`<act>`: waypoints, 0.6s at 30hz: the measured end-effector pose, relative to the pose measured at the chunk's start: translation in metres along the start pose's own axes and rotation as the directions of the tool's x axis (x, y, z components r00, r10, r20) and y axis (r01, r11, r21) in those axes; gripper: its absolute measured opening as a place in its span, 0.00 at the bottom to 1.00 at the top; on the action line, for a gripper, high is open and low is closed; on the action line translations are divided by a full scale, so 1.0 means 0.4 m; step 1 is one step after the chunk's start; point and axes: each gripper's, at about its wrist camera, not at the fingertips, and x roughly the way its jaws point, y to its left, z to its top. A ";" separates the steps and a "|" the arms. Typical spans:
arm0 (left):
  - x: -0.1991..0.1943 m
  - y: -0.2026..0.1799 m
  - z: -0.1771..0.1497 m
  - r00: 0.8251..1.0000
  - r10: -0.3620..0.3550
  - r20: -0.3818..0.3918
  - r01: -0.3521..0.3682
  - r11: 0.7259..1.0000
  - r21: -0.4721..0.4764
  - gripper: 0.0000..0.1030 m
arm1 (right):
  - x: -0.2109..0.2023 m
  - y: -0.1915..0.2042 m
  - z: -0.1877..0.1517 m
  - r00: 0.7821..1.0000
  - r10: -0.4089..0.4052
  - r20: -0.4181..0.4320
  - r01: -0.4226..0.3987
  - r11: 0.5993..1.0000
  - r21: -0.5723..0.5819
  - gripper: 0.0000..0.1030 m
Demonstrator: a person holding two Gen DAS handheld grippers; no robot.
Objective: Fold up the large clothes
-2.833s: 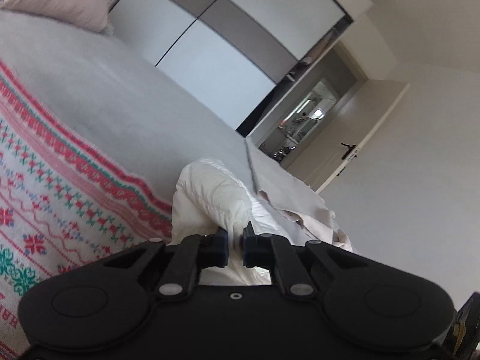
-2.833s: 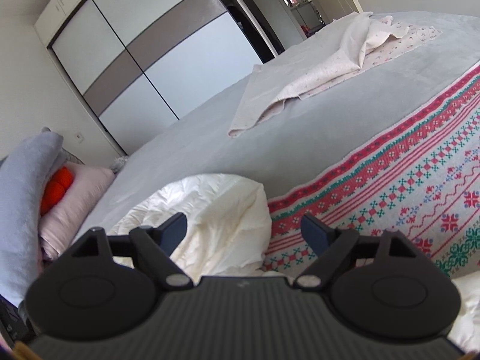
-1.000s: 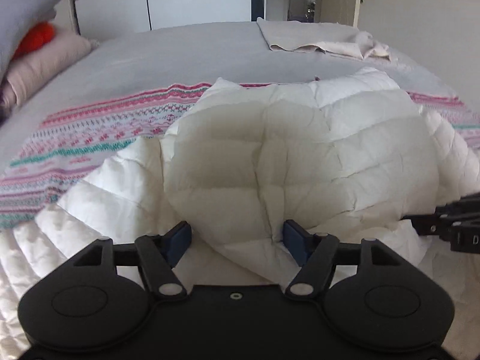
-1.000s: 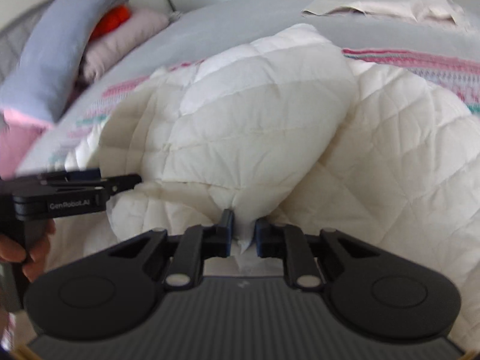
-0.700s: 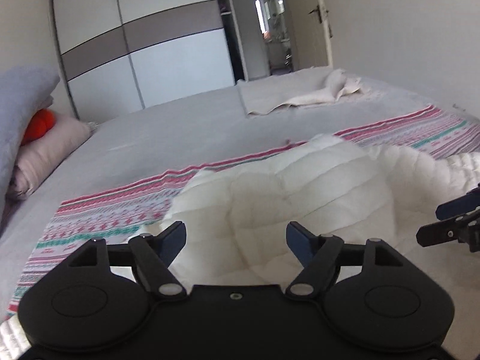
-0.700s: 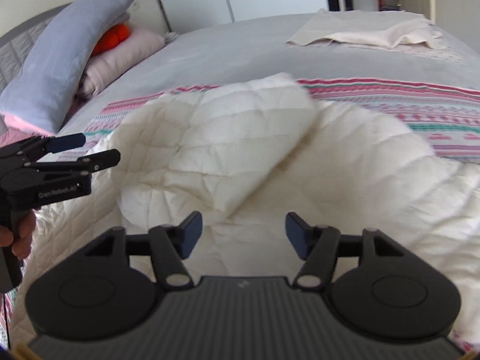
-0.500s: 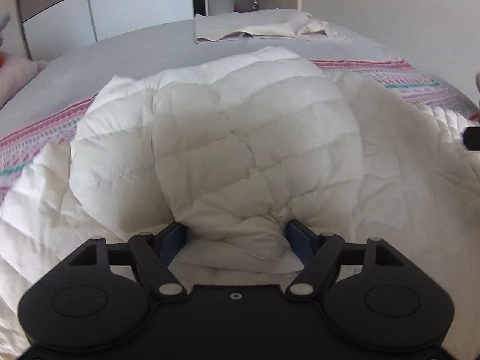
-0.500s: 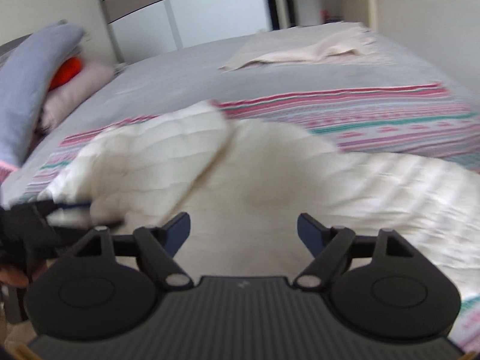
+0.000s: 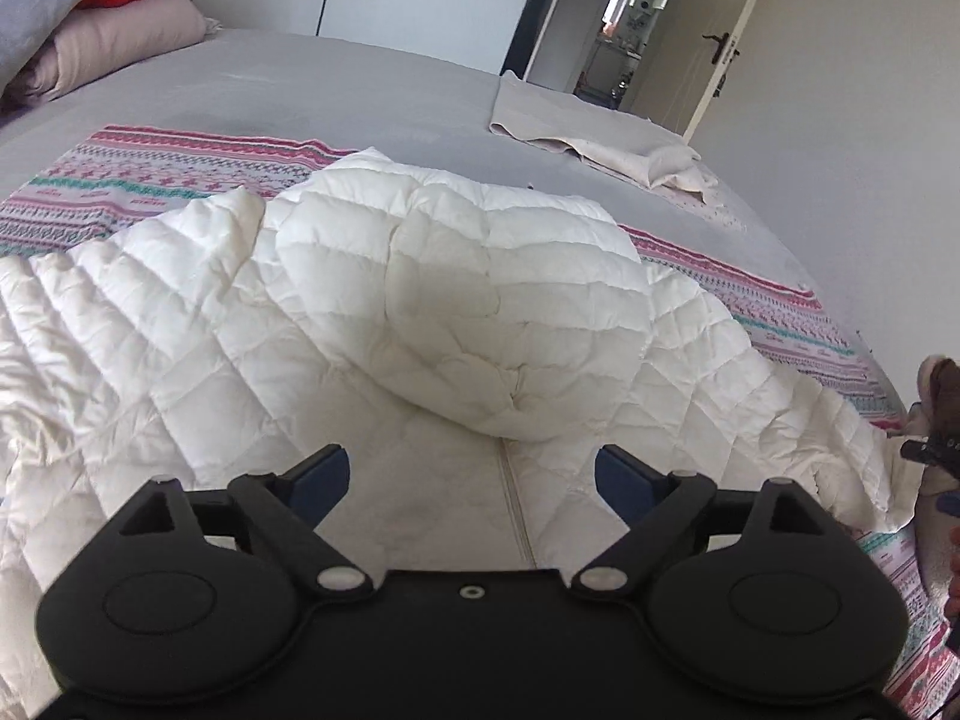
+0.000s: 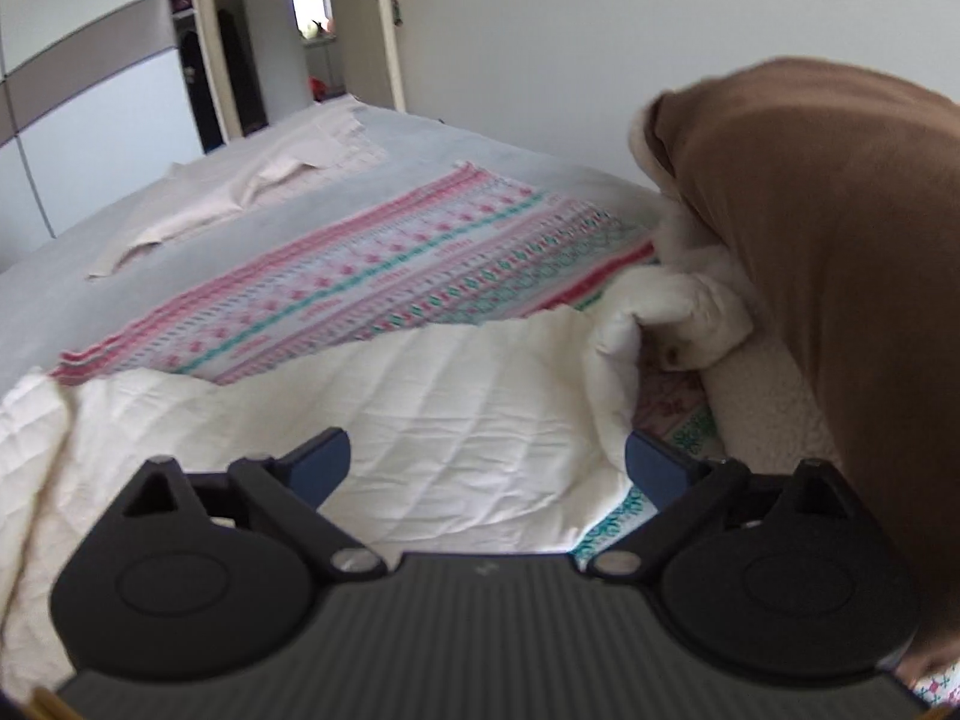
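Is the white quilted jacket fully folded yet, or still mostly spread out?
Mostly spread: only the white quilted jacket's hood is flipped onto its back; the body lies flat across the bed.

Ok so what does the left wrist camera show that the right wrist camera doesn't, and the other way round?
Only the left wrist view shows the puffy hood folded down onto the white quilted jacket, the stacked pillows at the head of the bed, and the open left gripper.

Only the right wrist view shows the brown fleece-lined garment at the bed's edge, the jacket's curled corner, and the open right gripper.

Both show the jacket, the patterned blanket, the beige cloth farther up the grey bed, and the doorway.
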 end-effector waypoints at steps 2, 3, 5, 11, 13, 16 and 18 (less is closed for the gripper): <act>-0.014 0.007 -0.003 1.000 0.023 0.017 -0.023 0.999 -0.022 0.86 | 0.050 -0.006 0.015 0.999 -0.045 -0.017 0.045 0.999 0.014 0.96; -0.026 0.015 -0.005 0.999 0.037 0.030 -0.036 0.999 -0.032 0.86 | 0.074 -0.008 0.022 0.998 -0.064 -0.026 0.065 0.998 0.017 0.96; -0.037 0.031 -0.004 0.997 0.048 0.059 -0.045 0.997 -0.055 0.86 | 0.124 -0.010 0.033 0.994 -0.103 -0.034 0.104 0.995 0.015 0.89; -0.023 0.081 0.000 0.998 0.032 0.053 -0.027 0.995 -0.094 0.86 | 0.187 -0.036 0.077 0.992 -0.123 -0.036 0.124 0.992 0.016 0.17; -0.017 0.097 0.002 0.998 0.038 0.050 -0.032 0.994 -0.103 0.86 | 0.149 -0.022 0.097 0.993 -0.119 0.027 0.119 0.993 -0.018 0.11; -0.019 0.121 0.008 0.999 0.018 0.049 -0.011 0.990 -0.143 0.86 | 0.065 0.023 0.135 0.989 -0.071 0.127 0.081 0.994 -0.073 0.08; -0.027 0.129 0.011 0.998 0.003 0.055 0.006 0.988 -0.155 0.86 | 0.002 0.065 0.161 0.982 -0.026 0.189 0.046 0.994 -0.103 0.08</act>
